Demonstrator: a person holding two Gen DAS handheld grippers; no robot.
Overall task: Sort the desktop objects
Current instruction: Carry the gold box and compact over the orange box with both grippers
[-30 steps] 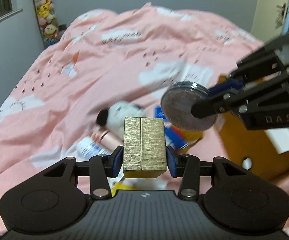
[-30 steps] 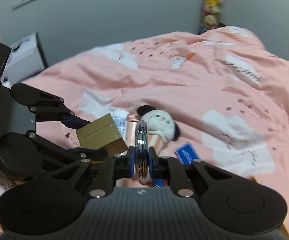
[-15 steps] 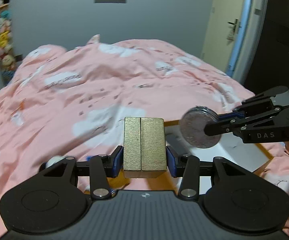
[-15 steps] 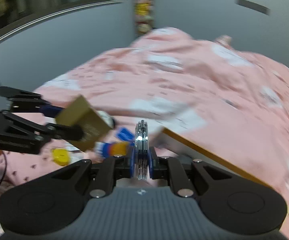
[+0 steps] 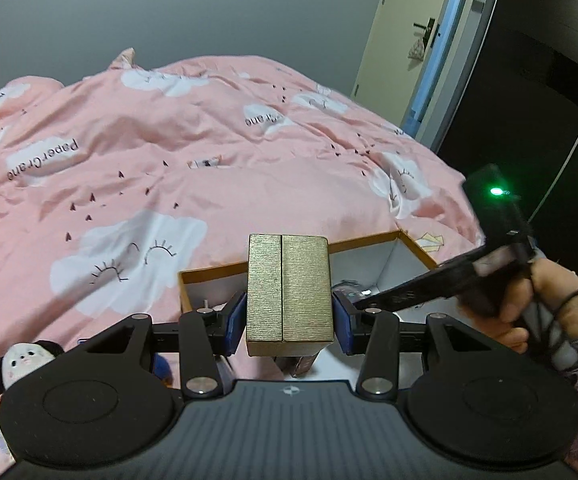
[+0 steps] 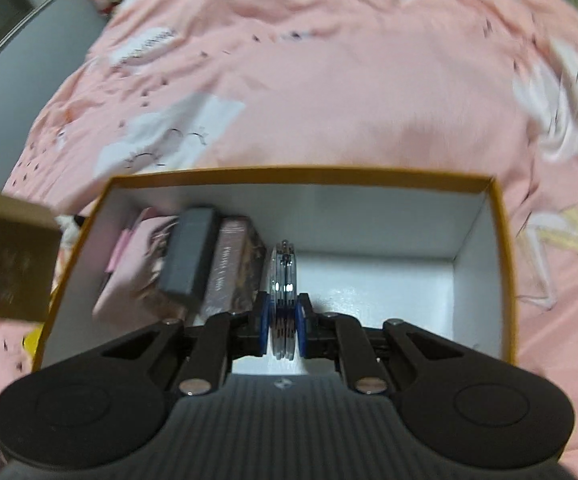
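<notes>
Open box resting on the bed; books stacked inside at its left; stuffed toy lying on the bed left of it.

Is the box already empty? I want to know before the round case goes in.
No: in the right wrist view the box already holds several small packages stacked against its left wall.

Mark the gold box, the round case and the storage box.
gold box (image 5: 288,288), left wrist view, front face.
round case (image 6: 283,280), right wrist view, upper edge.
storage box (image 6: 301,175), right wrist view, far rim.
</notes>
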